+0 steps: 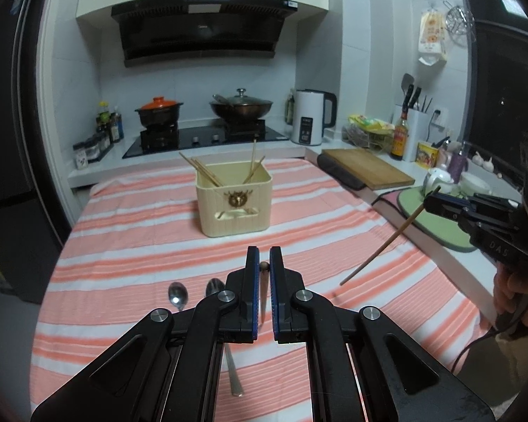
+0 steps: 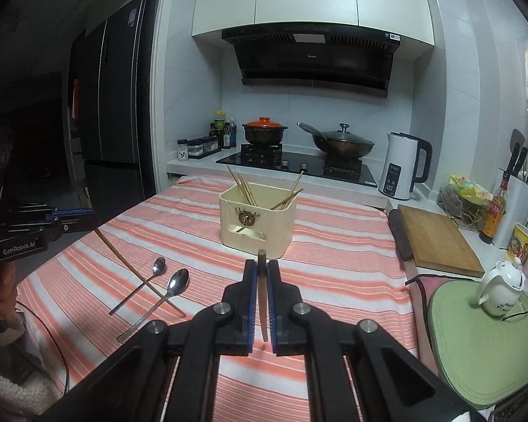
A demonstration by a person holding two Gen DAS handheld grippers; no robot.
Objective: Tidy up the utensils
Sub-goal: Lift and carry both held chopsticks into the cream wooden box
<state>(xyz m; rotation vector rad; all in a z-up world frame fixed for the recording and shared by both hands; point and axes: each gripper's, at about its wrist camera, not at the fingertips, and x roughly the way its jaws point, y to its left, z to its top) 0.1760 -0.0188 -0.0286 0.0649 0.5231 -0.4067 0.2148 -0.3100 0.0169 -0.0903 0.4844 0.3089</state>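
Observation:
A cream utensil box (image 1: 234, 204) (image 2: 257, 223) stands mid-table with several wooden chopsticks (image 1: 202, 172) (image 2: 244, 184) leaning in it. My left gripper (image 1: 264, 256) is shut on a wooden chopstick (image 1: 263, 292), which slants down from it in the right wrist view (image 2: 137, 270). My right gripper (image 2: 262, 269) is shut on another wooden chopstick (image 2: 261, 292), which slants down to the left in the left wrist view (image 1: 387, 242). Two metal spoons (image 1: 178, 295) (image 2: 174, 286) lie on the striped cloth below the left gripper.
The pink-and-white striped cloth (image 1: 140, 246) covers the table. A wooden cutting board (image 2: 436, 239), a green mat (image 2: 482, 344) with a white teapot (image 2: 501, 281), a kettle (image 2: 403, 165) and a stove with pots (image 2: 299, 154) lie to the right and behind.

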